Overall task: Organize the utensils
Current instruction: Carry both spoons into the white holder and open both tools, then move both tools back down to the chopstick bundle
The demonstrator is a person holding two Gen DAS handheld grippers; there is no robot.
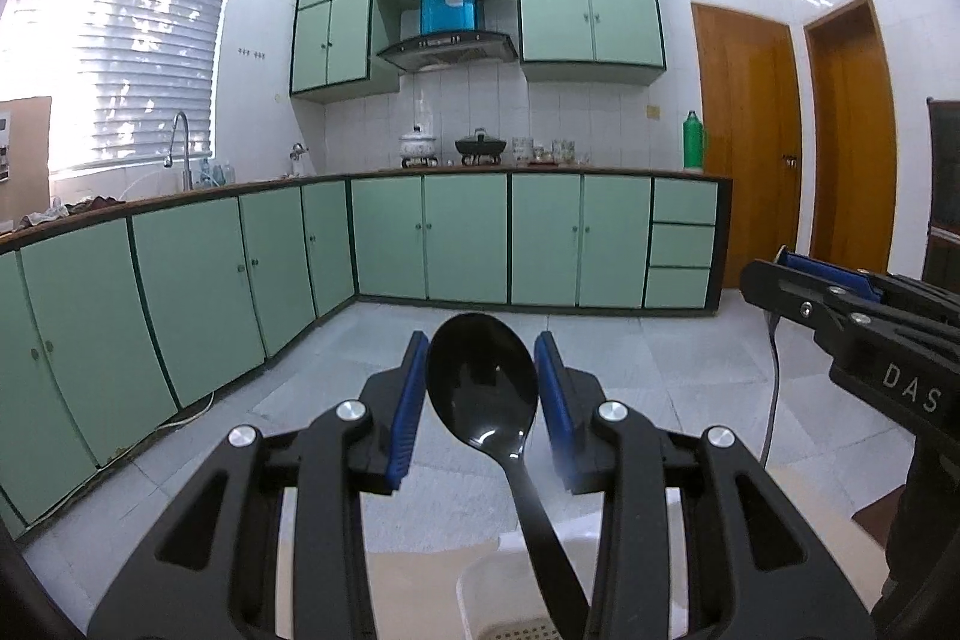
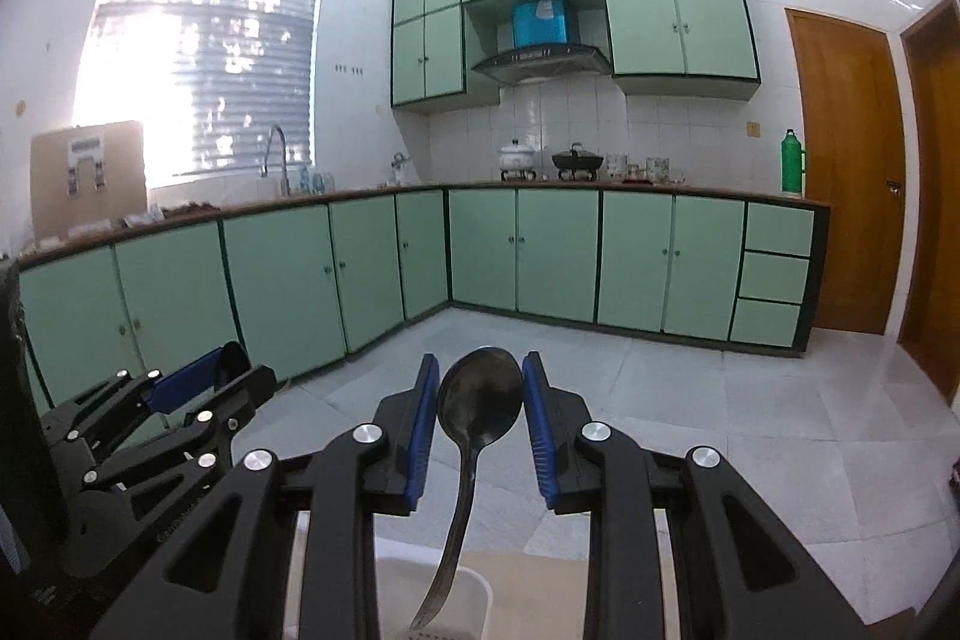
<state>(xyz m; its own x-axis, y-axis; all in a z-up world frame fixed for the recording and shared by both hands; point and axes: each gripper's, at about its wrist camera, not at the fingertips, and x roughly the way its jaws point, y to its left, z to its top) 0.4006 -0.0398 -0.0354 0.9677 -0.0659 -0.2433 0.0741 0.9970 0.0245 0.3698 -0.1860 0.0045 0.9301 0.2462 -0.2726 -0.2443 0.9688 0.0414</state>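
In the left wrist view my left gripper (image 1: 482,370) is shut on a black plastic spoon (image 1: 481,382), pads against both sides of its bowl, handle hanging down toward a white perforated basket (image 1: 480,592). In the right wrist view my right gripper (image 2: 478,391) is shut on a dark metal spoon (image 2: 479,400), bowl between the blue pads, handle curving down toward a white basket (image 2: 474,589). Each gripper shows in the other's view: the right one (image 1: 780,268) at the right edge, the left one (image 2: 228,370) at lower left. Both are held up in the air.
Green base cabinets (image 1: 468,238) with a wooden counter run along the far and left walls, with a sink tap (image 1: 180,148), pots (image 1: 480,145) and a green flask (image 1: 694,139). Two wooden doors (image 1: 744,142) stand at right. A grey tiled floor (image 2: 690,400) lies ahead.
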